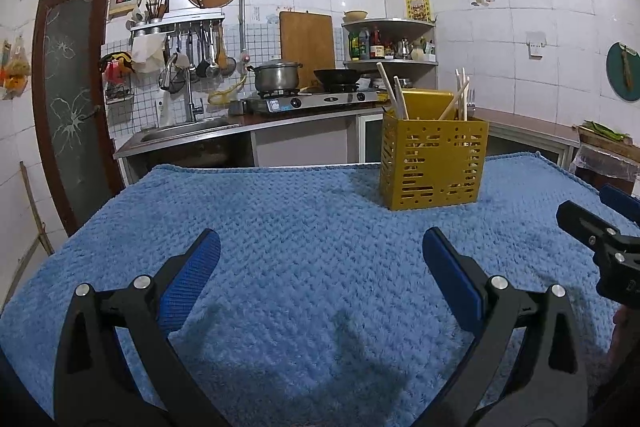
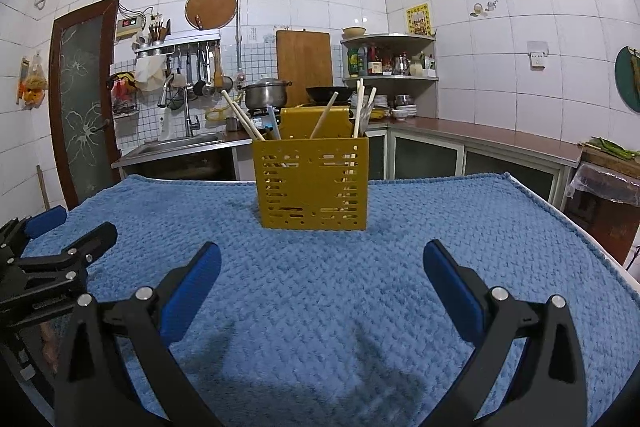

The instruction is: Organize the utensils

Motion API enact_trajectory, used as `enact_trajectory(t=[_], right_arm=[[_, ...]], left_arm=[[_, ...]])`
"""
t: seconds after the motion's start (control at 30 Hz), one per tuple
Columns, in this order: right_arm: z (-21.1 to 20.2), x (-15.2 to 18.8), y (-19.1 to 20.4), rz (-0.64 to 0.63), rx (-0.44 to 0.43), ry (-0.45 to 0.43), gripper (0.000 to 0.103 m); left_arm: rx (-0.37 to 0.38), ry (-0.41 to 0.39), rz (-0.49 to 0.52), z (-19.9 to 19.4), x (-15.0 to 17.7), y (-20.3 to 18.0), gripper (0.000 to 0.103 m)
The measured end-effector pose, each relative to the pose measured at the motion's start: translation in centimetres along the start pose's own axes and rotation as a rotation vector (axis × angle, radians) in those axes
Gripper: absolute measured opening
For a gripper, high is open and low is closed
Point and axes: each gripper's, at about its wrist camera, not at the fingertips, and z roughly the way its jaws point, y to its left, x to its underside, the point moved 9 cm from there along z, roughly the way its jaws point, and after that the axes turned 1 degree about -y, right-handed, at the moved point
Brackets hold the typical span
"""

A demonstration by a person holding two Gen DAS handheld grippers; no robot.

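A yellow perforated utensil holder (image 1: 434, 163) stands upright on the blue towel (image 1: 300, 227), far right in the left wrist view and centred in the right wrist view (image 2: 314, 183). Several wooden chopsticks (image 2: 324, 115) and other utensils stick up out of it. My left gripper (image 1: 320, 259) is open and empty, low over the towel, left of the holder. My right gripper (image 2: 322, 267) is open and empty, in front of the holder. Each gripper shows at the edge of the other's view, the right one (image 1: 600, 239) and the left one (image 2: 60, 251).
The towel (image 2: 440, 227) covers a table. Behind it a kitchen counter holds a sink (image 1: 180, 131), a gas stove with a pot (image 1: 276, 75) and a wok (image 1: 336, 77), and a corner shelf (image 1: 390, 39) of bottles. A door (image 1: 72, 95) is at the left.
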Motion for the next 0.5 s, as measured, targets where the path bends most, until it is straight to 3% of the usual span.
enact_trajectory(t=[0.5], right_arm=[[-0.15,0.04,0.31,-0.013,0.001,-0.01,0.099]], left_arm=[[-0.017,-0.007,-0.002,-0.35,-0.1,0.04,0.098]])
